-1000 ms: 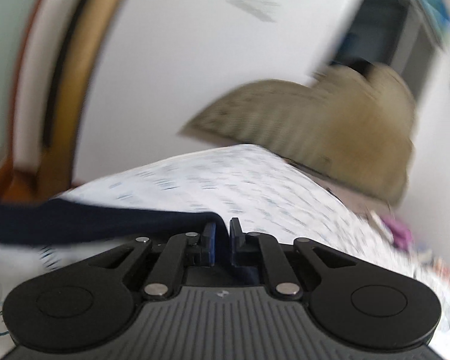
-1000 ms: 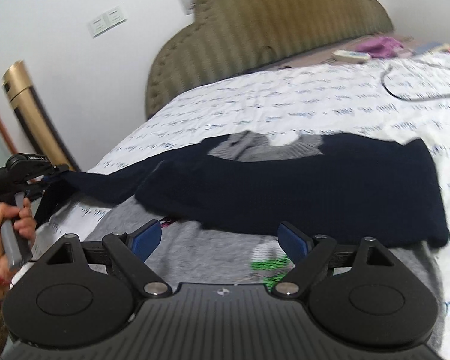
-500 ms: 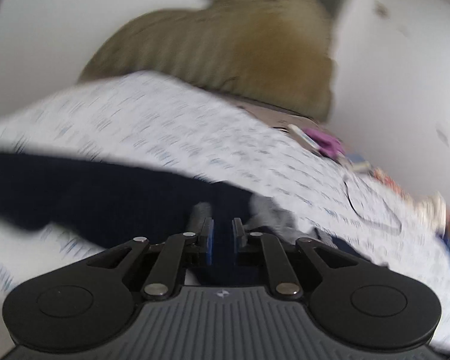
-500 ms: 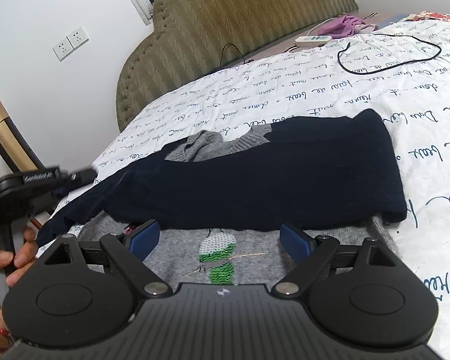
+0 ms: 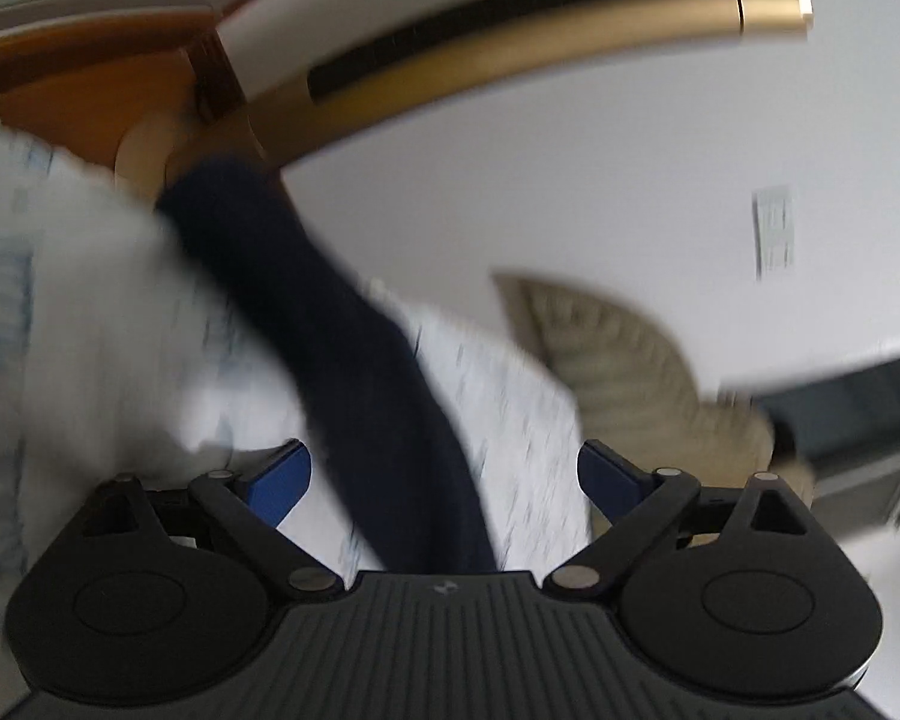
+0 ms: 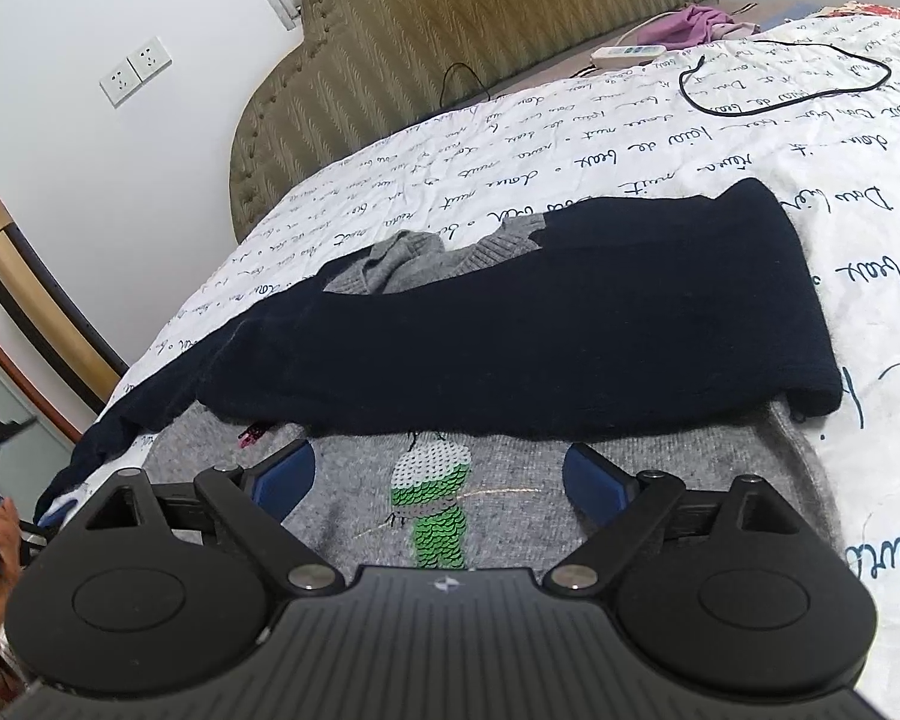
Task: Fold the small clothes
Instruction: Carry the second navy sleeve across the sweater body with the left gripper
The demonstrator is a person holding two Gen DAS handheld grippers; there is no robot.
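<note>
Left gripper (image 5: pixel 444 474) now wide open; half a second ago its fingers were pinched on the navy sleeve (image 5: pixel 354 360), which now runs loose between the blue pads. Left view blurred. Right gripper (image 6: pixel 441 474) wide as before, holding nothing, over the grey sweater (image 6: pixel 510 510) on the bed (image 6: pixel 630 138). Navy sleeves lie folded across the sweater; one end trails off the bed's edge.

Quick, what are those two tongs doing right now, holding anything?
Left tongs: open, holding nothing; navy sleeve lies between them.
Right tongs: open, empty, over the grey sweater.
</note>
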